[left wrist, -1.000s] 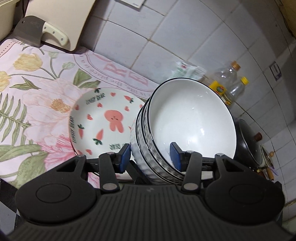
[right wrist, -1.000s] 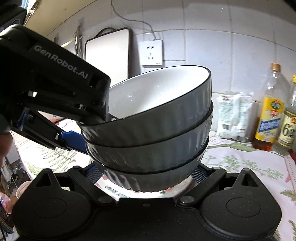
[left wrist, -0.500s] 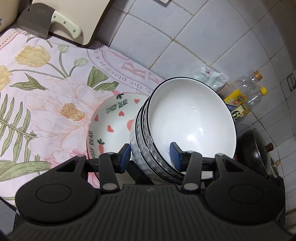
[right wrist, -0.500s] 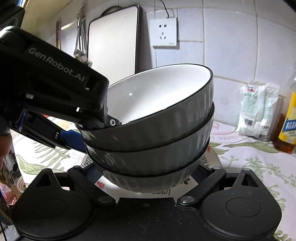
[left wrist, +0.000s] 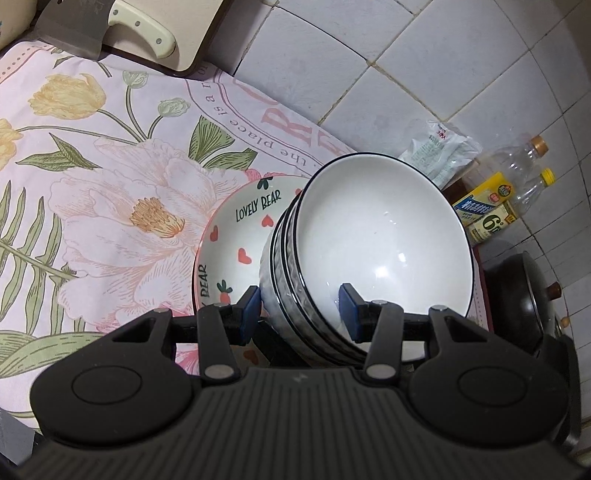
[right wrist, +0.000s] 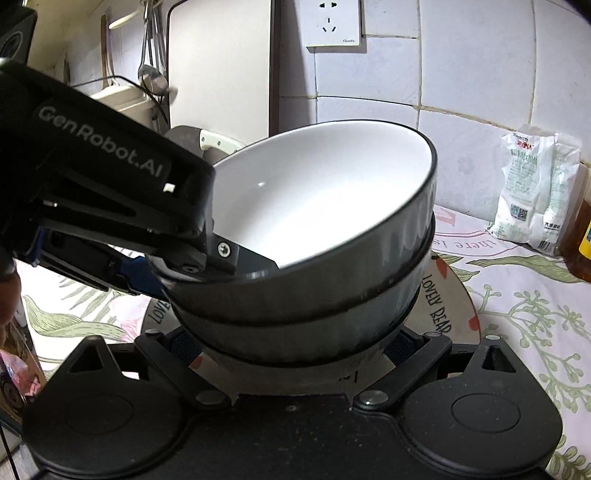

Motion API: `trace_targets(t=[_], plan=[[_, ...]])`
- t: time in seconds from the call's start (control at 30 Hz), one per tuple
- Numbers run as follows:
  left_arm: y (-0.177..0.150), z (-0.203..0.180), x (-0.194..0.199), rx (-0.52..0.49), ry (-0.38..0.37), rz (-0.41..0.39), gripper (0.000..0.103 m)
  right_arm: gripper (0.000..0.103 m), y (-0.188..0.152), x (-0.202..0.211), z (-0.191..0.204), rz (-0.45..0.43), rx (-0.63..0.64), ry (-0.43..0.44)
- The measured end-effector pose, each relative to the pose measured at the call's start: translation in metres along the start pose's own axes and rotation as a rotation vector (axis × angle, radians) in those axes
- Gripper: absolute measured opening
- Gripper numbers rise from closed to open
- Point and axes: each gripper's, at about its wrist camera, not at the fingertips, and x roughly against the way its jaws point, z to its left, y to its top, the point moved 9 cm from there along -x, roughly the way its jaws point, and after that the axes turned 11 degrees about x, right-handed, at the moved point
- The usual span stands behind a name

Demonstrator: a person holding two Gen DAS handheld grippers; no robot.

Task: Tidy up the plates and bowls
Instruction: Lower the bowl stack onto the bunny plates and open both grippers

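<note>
On the left of the left wrist view we see a pink floral tablecloth (left wrist: 92, 192) with a steel cleaver with a cream handle (left wrist: 110, 26) lying on a beige cutting board at its top edge. Toward the middle lies a white plate printed with hearts, carrots and the words LOVELY BEAR (left wrist: 236, 243). Our left gripper (left wrist: 301, 308) is clamped on the near wall of a stack of three nested bowls, grey and ribbed outside, white inside with dark rims (left wrist: 380, 240): one blue pad sits outside the walls, the other inside the top bowl. The stack is tilted and sits over the right part of the plate; whether it touches the plate we cannot tell. Further right stand a white plastic packet (left wrist: 439, 155), two oil bottles (left wrist: 495, 206) and a black pan (left wrist: 517, 295).

In the right wrist view, our right gripper (right wrist: 291, 345) has its fingers on either side of the lowest bowl, pressed against its sides.
</note>
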Motion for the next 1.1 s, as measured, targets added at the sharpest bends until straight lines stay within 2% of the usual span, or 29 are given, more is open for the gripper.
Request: trace_targets(t=[0.13,0.23,0.37,0.43,0.57,0.9,0.97,1.1], plan=[[0.001,0.0,0.0,-0.003,0.005,-0.003,0.044,0.099,0.002,-0.003,-0.002,0.029,-0.012,0.016],[0.001,0.001,-0.001,0.014,-0.005,0.003,0.044,0.099,0.0,-0.008,-0.001,0.08,0.048,-0.003],[0.002,0.0,0.002,-0.005,0.015,-0.005,0.044,0.099,-0.004,0.0,-0.001,0.079,0.018,0.017],[0.005,0.0,0.008,-0.006,0.035,-0.021,0.05,0.099,-0.006,0.01,0.001,0.075,0.039,-0.009],[0.009,-0.004,0.029,-0.008,0.04,-0.051,0.055,0.099,-0.01,0.029,0.006,0.066,0.058,-0.05],[-0.021,-0.039,0.075,-0.158,0.101,-0.074,0.061,0.099,-0.015,0.095,0.002,0.036,-0.011,-0.112],[-0.027,-0.043,0.087,-0.173,0.109,-0.089,0.066,0.099,-0.018,0.107,-0.002,0.05,-0.019,-0.154],[-0.037,-0.048,0.107,-0.198,0.127,-0.099,0.069,0.099,-0.027,0.127,-0.018,0.092,-0.033,-0.266]])
